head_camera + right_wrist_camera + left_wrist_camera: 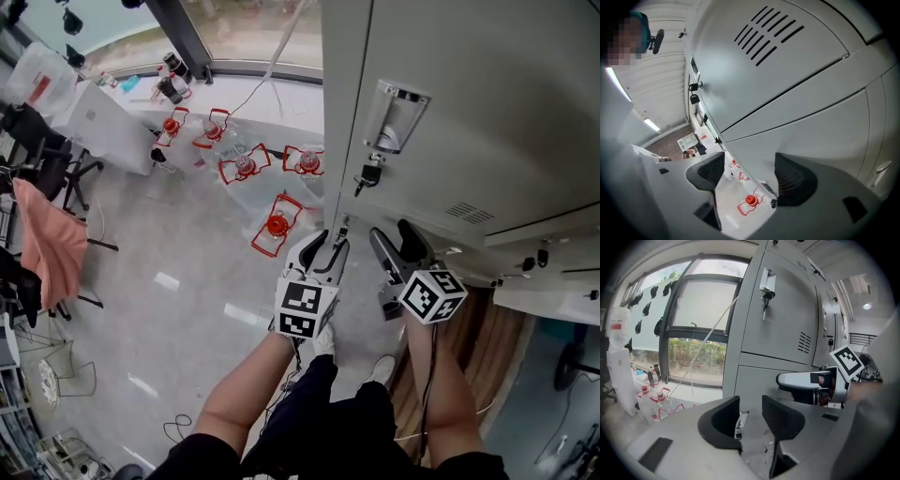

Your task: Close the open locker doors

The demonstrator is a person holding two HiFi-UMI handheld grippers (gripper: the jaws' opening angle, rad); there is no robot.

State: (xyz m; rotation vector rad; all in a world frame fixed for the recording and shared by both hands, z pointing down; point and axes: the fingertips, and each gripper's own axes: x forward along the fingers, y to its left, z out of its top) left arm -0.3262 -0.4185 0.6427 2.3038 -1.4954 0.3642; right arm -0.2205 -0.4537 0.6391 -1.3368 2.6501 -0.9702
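The lower locker door (759, 380), plain grey steel beneath the vented upper door (787, 310) in the end column by the window (698, 310), looks nearly flush; a glancing push could let it rebound ajar, I judge. The left gripper (750, 416) has its jaws part open with the door's small latch (739, 423) between them, untouched. The right gripper (749, 171) has its jaws wide apart and empty alongside the door face.

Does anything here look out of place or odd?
A key hangs from the lock of a shut locker door. Further right, a second locker door seems to stand ajar, sticking out from the row. Nothing looks spilled or damaged.
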